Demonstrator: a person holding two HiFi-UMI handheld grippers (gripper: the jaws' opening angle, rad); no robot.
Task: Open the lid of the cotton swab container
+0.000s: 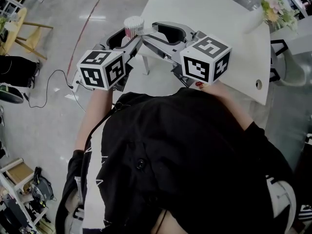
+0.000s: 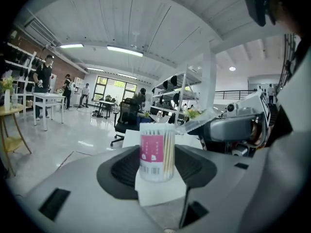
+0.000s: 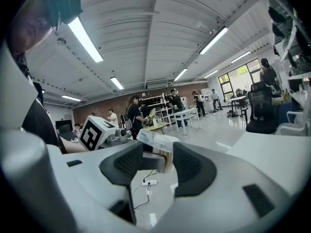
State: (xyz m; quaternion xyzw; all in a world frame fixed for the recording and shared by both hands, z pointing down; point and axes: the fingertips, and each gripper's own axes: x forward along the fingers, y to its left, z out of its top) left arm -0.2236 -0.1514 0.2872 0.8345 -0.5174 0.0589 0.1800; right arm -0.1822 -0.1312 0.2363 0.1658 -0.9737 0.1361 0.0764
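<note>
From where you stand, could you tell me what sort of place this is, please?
Probably an open-plan workshop or lab: tall shelves, white tables and an office chair on a wide polished floor.

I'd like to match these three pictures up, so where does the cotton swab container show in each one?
Head view: cotton swab container upper centre-left, held in the left tongs.
Left gripper view: dead centre, upright, pink label facing the camera.
Right gripper view: just left of centre, its clear lid between the right tongs.
Shared landmark: the left tongs' marker cube, in the head and right gripper views.
</note>
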